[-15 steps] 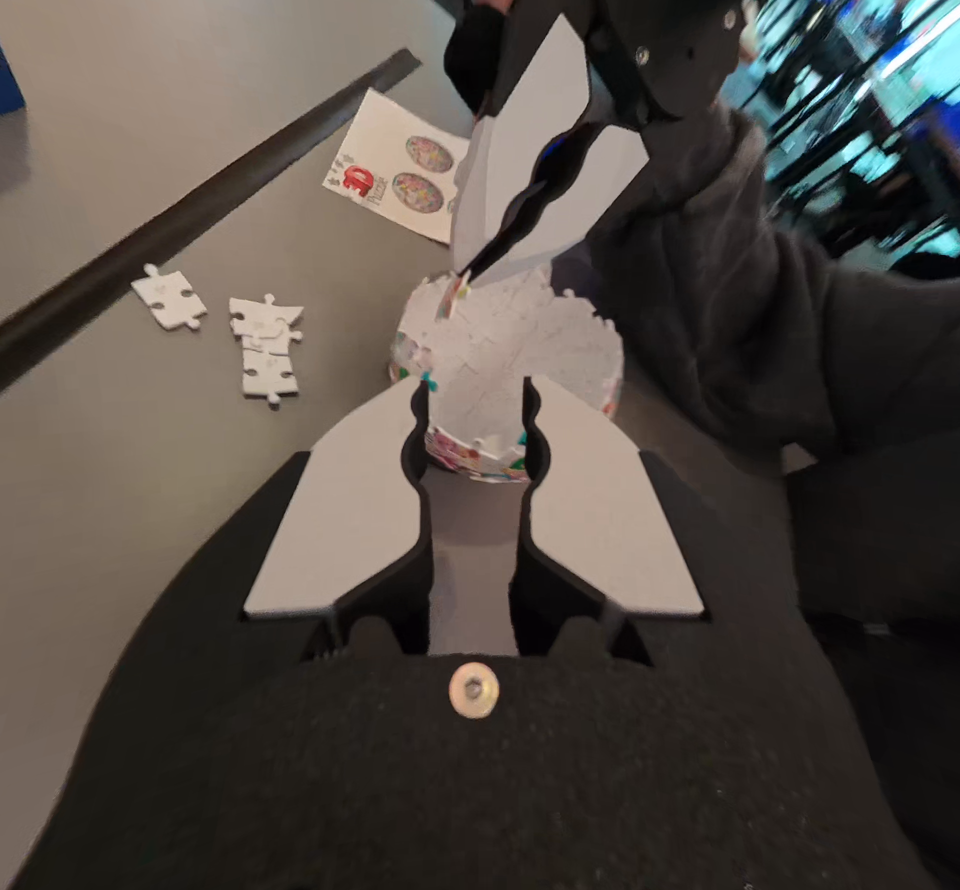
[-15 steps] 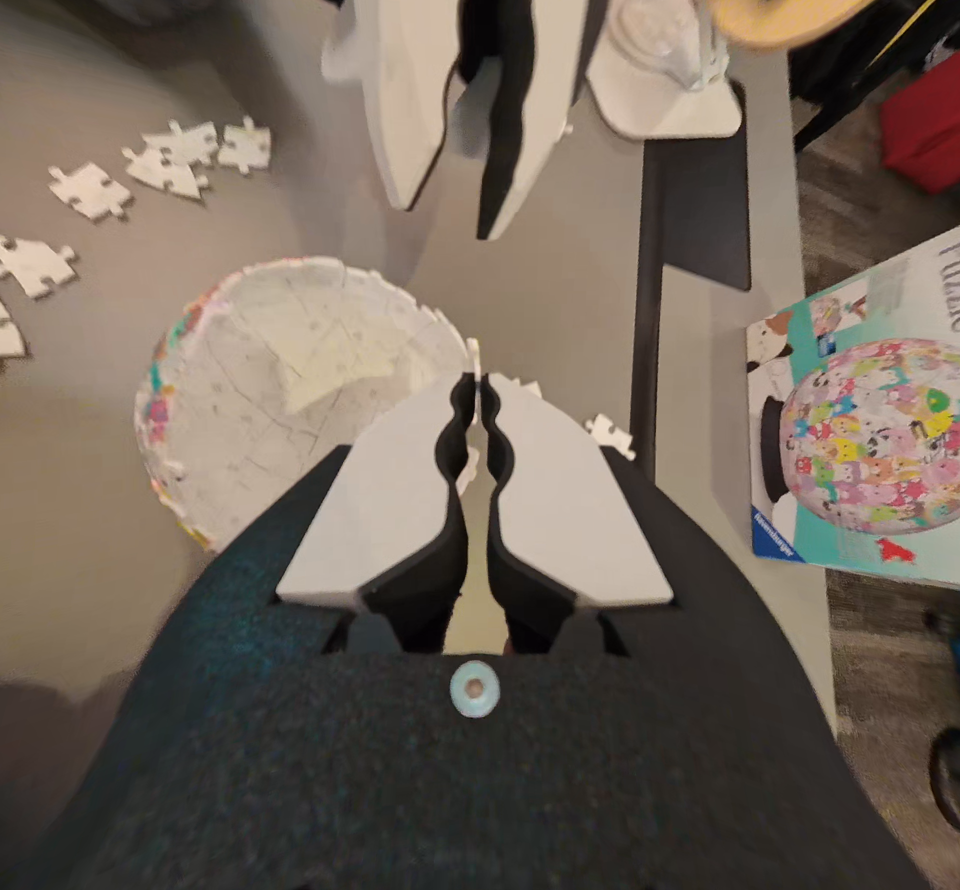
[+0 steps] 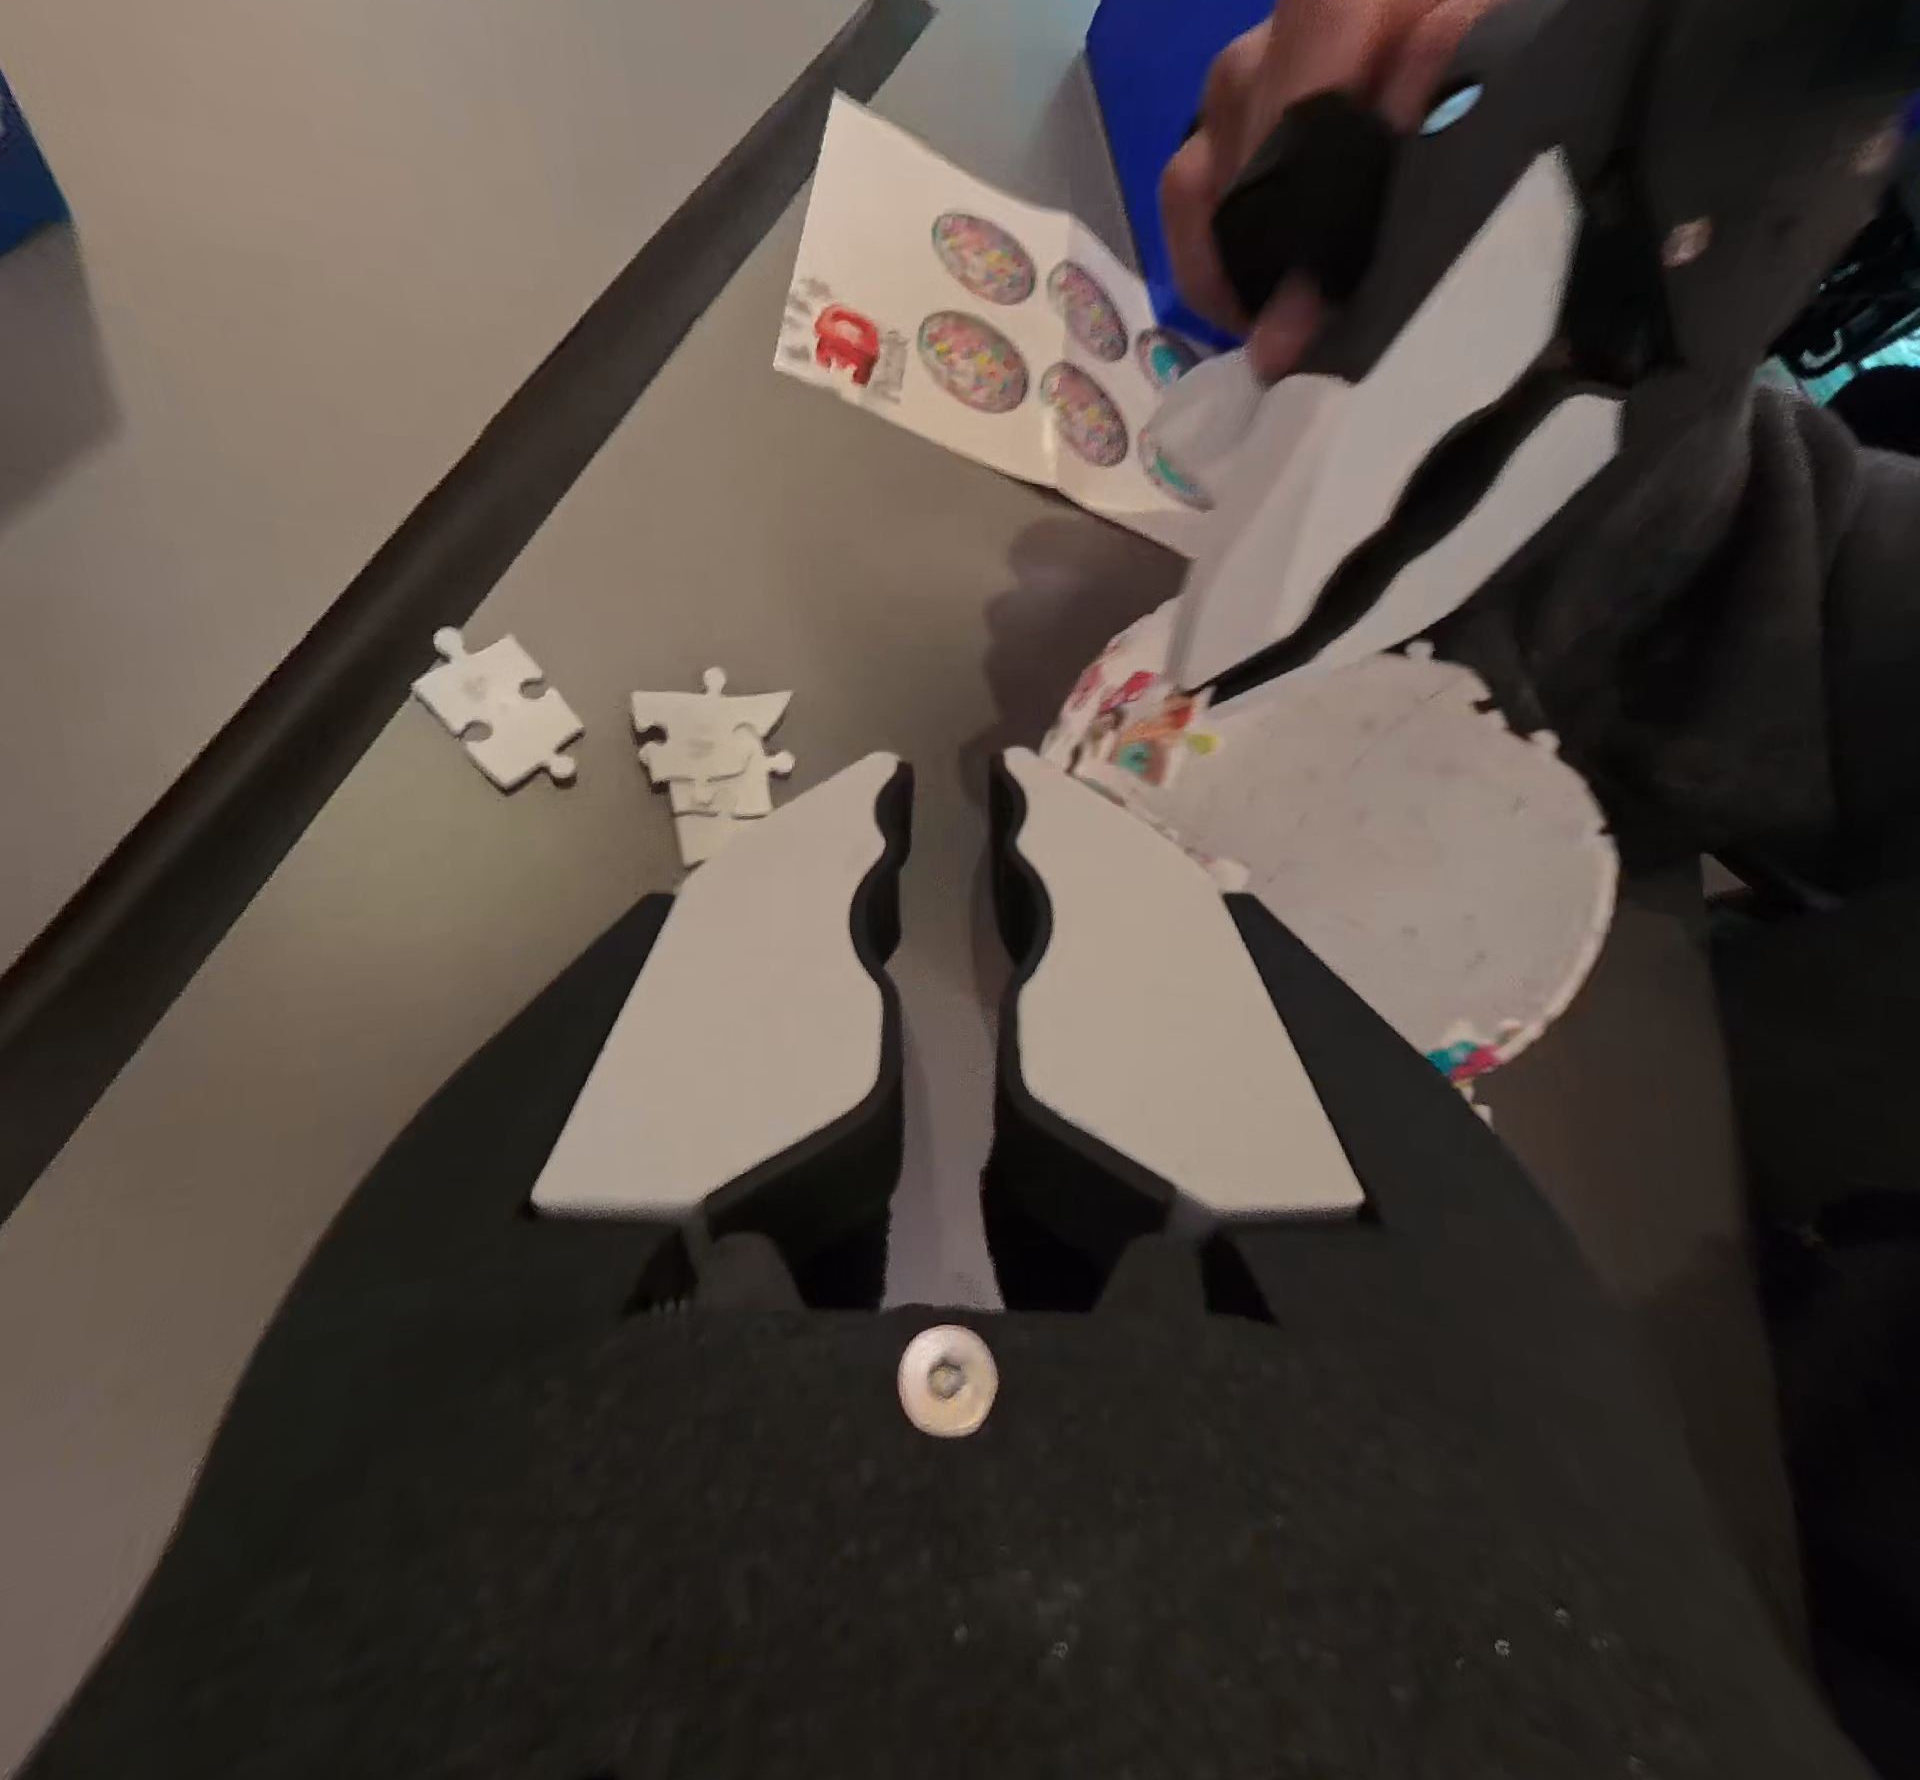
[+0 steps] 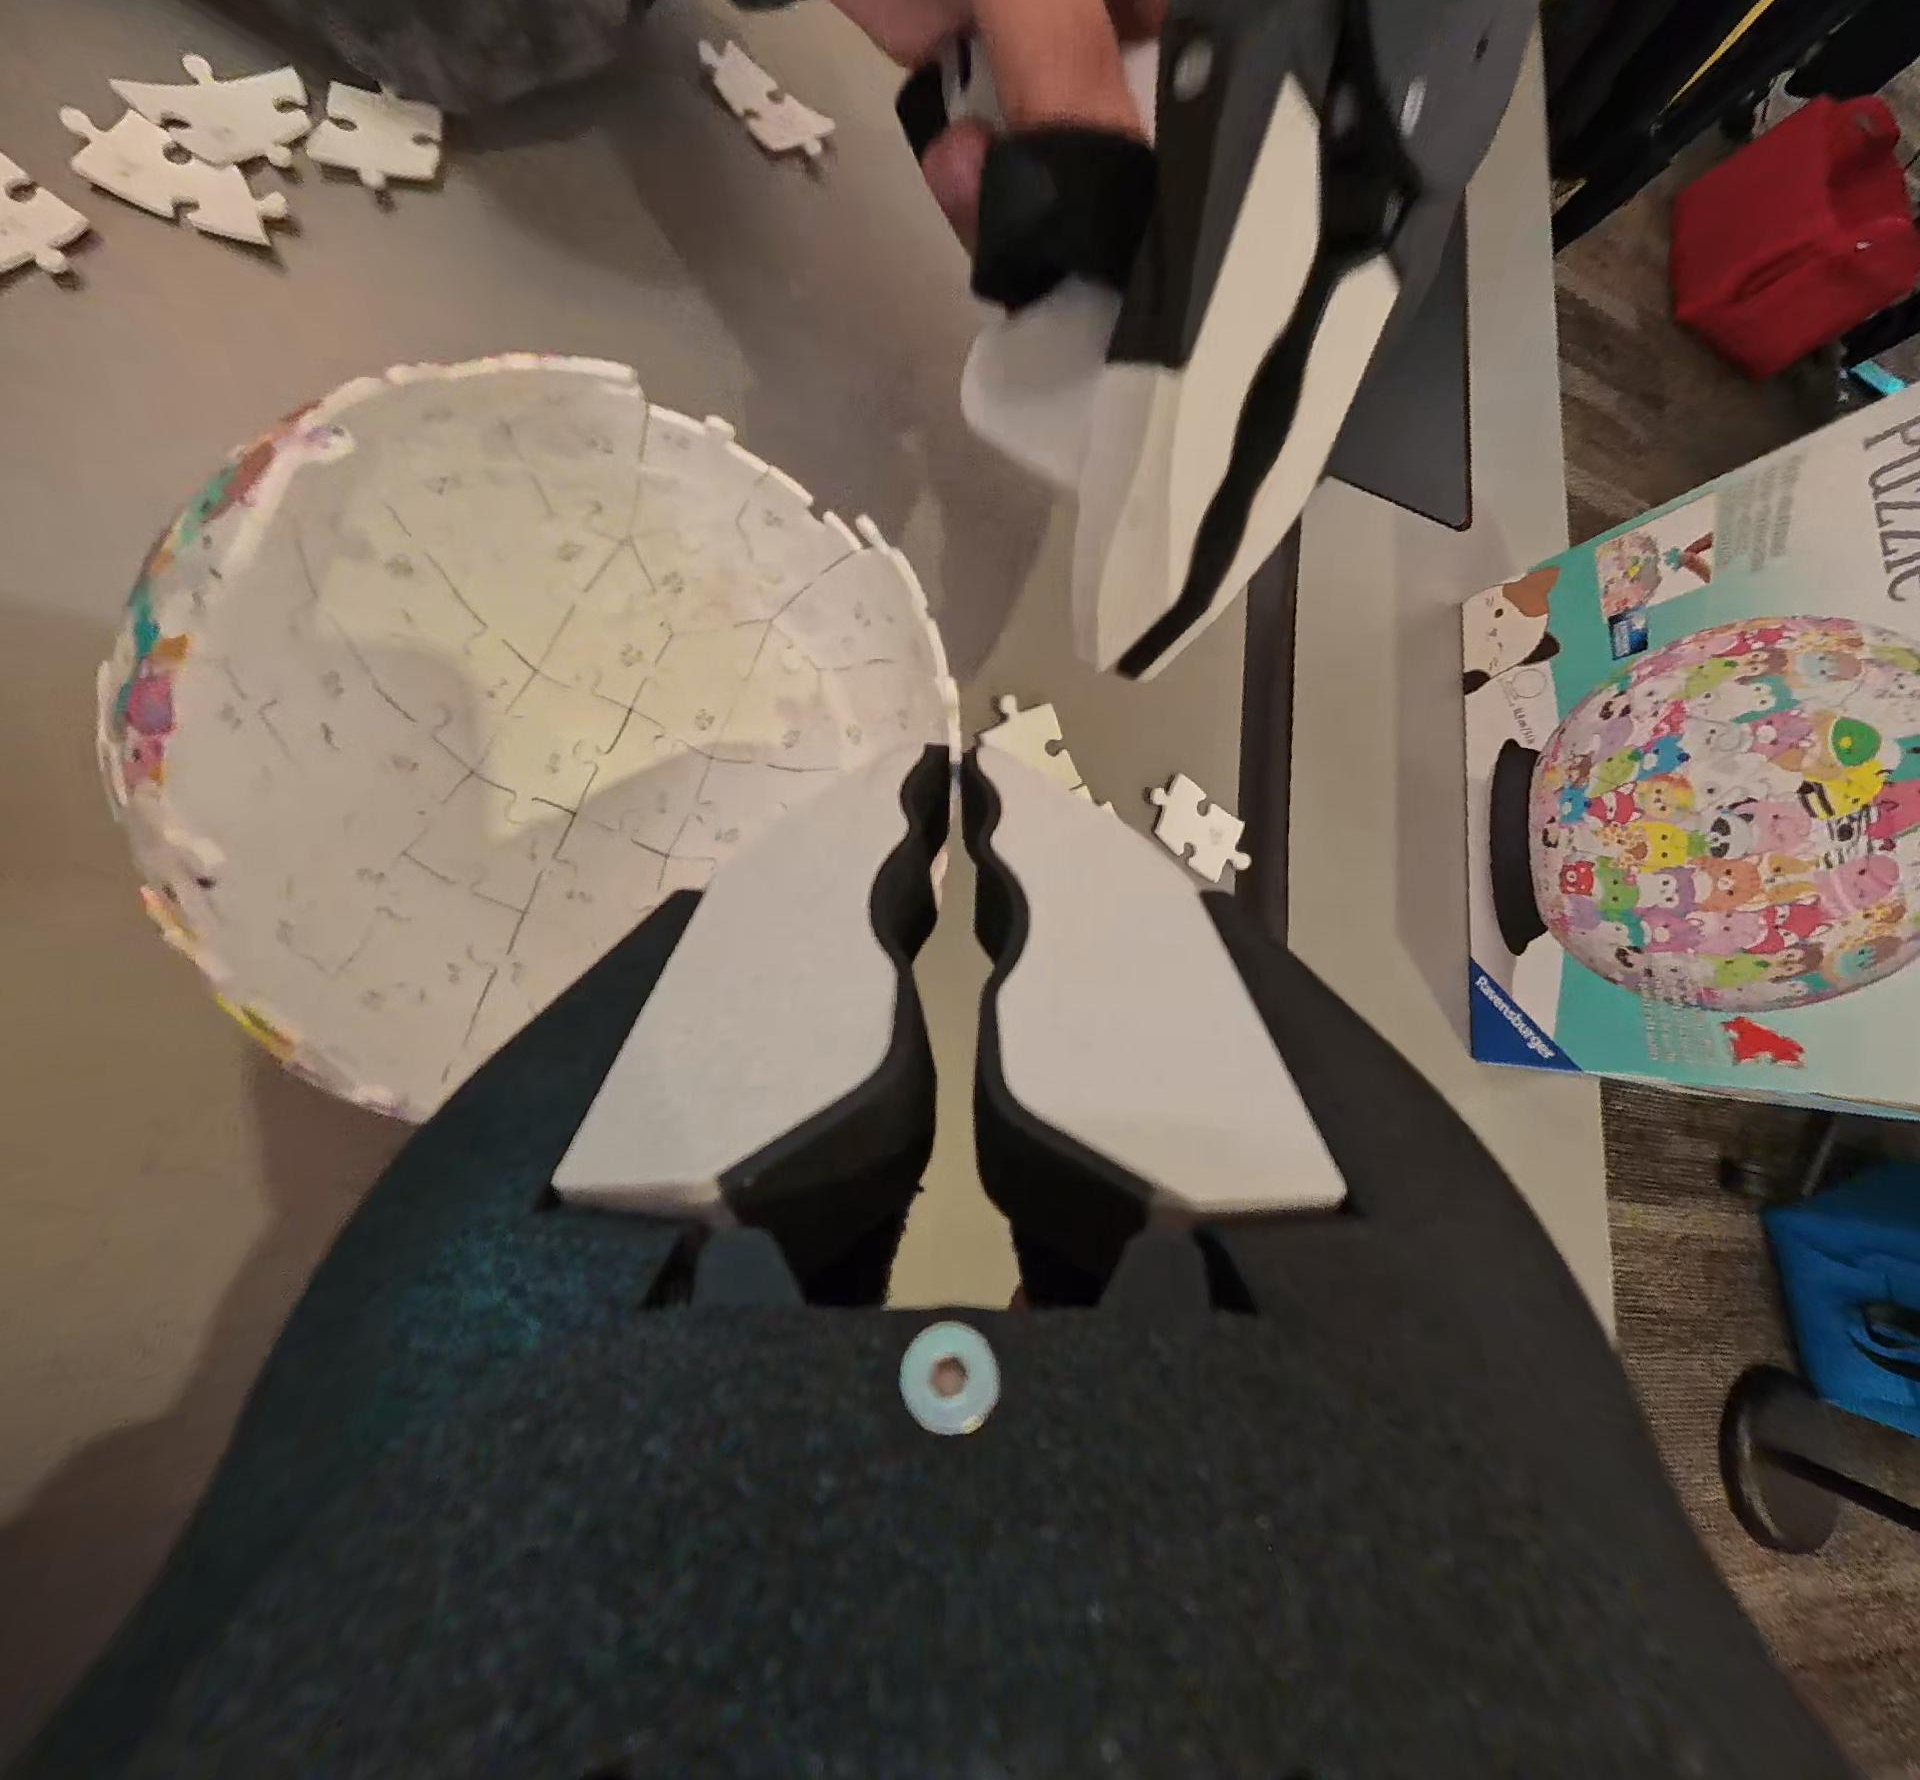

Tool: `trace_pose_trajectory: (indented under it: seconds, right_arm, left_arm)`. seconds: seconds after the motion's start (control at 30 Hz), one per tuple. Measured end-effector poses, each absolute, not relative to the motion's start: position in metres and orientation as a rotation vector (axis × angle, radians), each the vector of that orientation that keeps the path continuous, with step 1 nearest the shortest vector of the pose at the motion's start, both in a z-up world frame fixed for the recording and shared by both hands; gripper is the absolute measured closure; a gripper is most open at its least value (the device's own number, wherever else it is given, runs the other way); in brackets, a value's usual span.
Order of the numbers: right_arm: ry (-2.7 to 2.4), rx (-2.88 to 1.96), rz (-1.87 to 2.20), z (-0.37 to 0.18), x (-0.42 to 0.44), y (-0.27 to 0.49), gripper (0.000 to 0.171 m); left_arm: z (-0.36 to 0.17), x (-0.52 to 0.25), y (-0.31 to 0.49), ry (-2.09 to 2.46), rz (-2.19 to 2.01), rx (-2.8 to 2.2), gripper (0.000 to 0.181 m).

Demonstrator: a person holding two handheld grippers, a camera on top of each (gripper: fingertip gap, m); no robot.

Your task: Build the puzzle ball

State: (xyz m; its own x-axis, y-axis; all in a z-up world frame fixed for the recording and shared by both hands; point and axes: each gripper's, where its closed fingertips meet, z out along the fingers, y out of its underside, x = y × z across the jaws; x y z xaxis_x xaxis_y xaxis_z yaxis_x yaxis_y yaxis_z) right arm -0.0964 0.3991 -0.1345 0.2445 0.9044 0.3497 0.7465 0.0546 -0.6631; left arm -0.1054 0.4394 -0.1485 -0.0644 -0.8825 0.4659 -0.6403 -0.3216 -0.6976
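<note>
- tabletop (image 4: 520, 296): grey, with a dark seam strip across it. it carries everything below.
- puzzle box (image 4: 1714, 795): teal, at the tabletop's right edge in the right wrist view. it shows a picture of the finished ball on a black stand. we leave its brand mark and other print unread.
- puzzle ball (image 4: 499, 691): an open half shell, well in from the tabletop's edges, white inside and coloured outside, with a toothed rim. we judge the task about half done and the step in hand to be adding to the rim.
- right gripper (image 4: 956, 764): jaws almost together with a thin slit between, tips at the shell's rim. we cannot tell whether a piece is pinched there.
- left gripper (image 3: 948, 774): jaws apart with nothing between, hovering just beside the shell. we judge the next move calls for it to steady the wall while a tab is lined up and pressed into the rim.
- leaflet (image 3: 935, 296): white, with printed ball pictures, beyond the shell. we leave its text unread.
- loose pieces (image 3: 499, 707): white backs up, near the seam. one more (image 4: 1200, 826) lies just beside the shell.
</note>
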Motion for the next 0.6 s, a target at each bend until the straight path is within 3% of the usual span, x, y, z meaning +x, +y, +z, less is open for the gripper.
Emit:
trace_pose_trajectory:
  seconds: [0.3, 0.6]
  right_arm:
    - [-1.539, -1.746, 0.229, -0.133, -0.101, 0.407, 0.169]
    - [-1.485, -1.761, 0.354, -0.122, -0.098, 0.415, 0.169]
  left_arm:
    - [-0.184, -0.100, 0.420, 1.797, -1.459, -1.976, 0.171]
    - [-0.121, -0.107, 0.421, 1.712, -1.595, -1.750, 0.160]
